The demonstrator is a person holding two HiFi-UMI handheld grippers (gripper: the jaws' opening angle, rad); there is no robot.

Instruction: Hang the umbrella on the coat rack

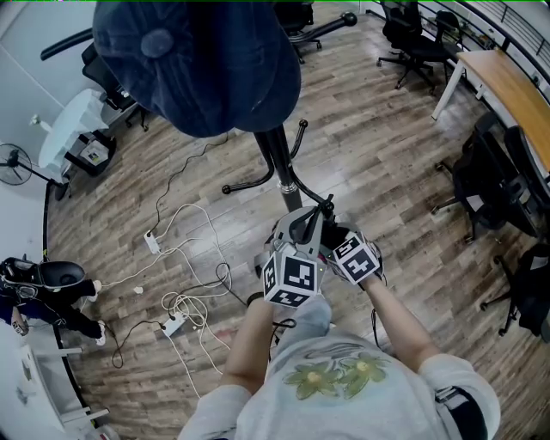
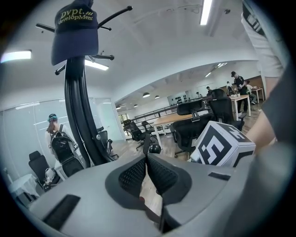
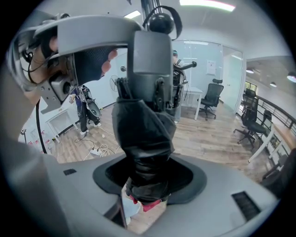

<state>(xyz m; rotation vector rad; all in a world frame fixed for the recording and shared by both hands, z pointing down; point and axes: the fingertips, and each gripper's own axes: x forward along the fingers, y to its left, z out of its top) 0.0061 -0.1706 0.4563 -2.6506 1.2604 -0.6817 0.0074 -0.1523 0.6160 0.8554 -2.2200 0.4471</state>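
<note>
The folded black umbrella (image 3: 143,139) stands upright between my right gripper's (image 3: 145,185) jaws, which are shut on its canopy. Its round handle knob (image 3: 162,21) and strap loop show at the top. My left gripper (image 2: 146,159) is shut on the thin black strap (image 2: 147,144) beside the knob (image 2: 154,148). Seen from the head view, both grippers sit side by side, the left gripper (image 1: 314,216) and the right gripper (image 1: 333,234), just in front of the black coat rack pole (image 1: 279,159). A navy cap (image 1: 198,60) tops the rack. Its upper hooks (image 2: 115,13) stick out above the cap (image 2: 74,32).
White cables and power strips (image 1: 172,292) lie on the wooden floor to the left. Black office chairs (image 1: 481,185) and a wooden desk (image 1: 507,86) stand at the right. A person with a backpack (image 2: 58,141) stands beyond the rack, and others are at a far desk (image 2: 238,83).
</note>
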